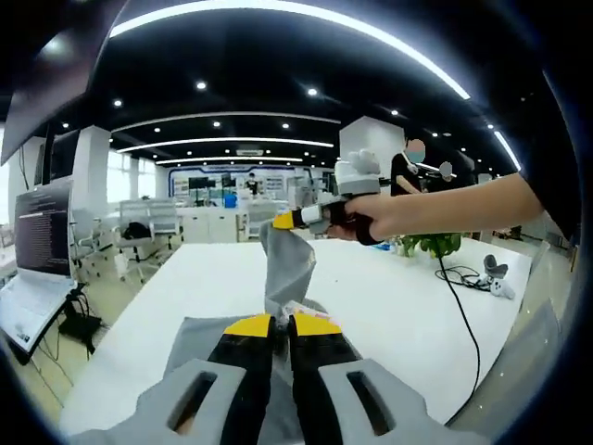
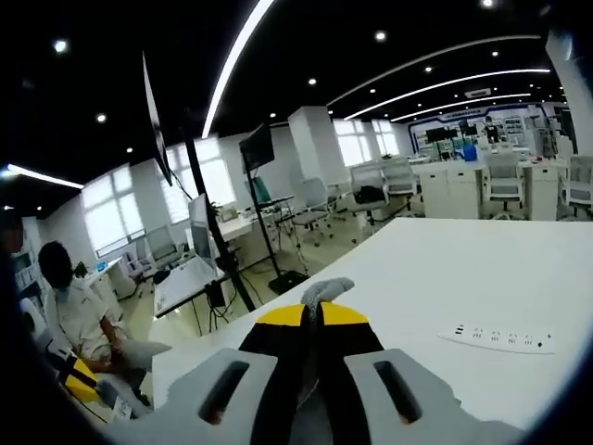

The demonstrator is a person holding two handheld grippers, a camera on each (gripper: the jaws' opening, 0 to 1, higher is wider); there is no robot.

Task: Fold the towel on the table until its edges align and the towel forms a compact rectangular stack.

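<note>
Towel [image 1: 285,269] hangs stretched between both tools: left tool [image 1: 282,324] pinches its near corner, right tool [image 1: 289,220] seemingly its raised far corner above the counter [image 1: 389,297].

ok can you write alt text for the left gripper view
The left gripper, yellow-tipped, is shut on a corner of a grey towel above a white table. The right gripper, held in a person's hand, lifts another corner of the towel higher. An open-plan office stretches behind, with a laptop at left and a black cable on the table.
</note>
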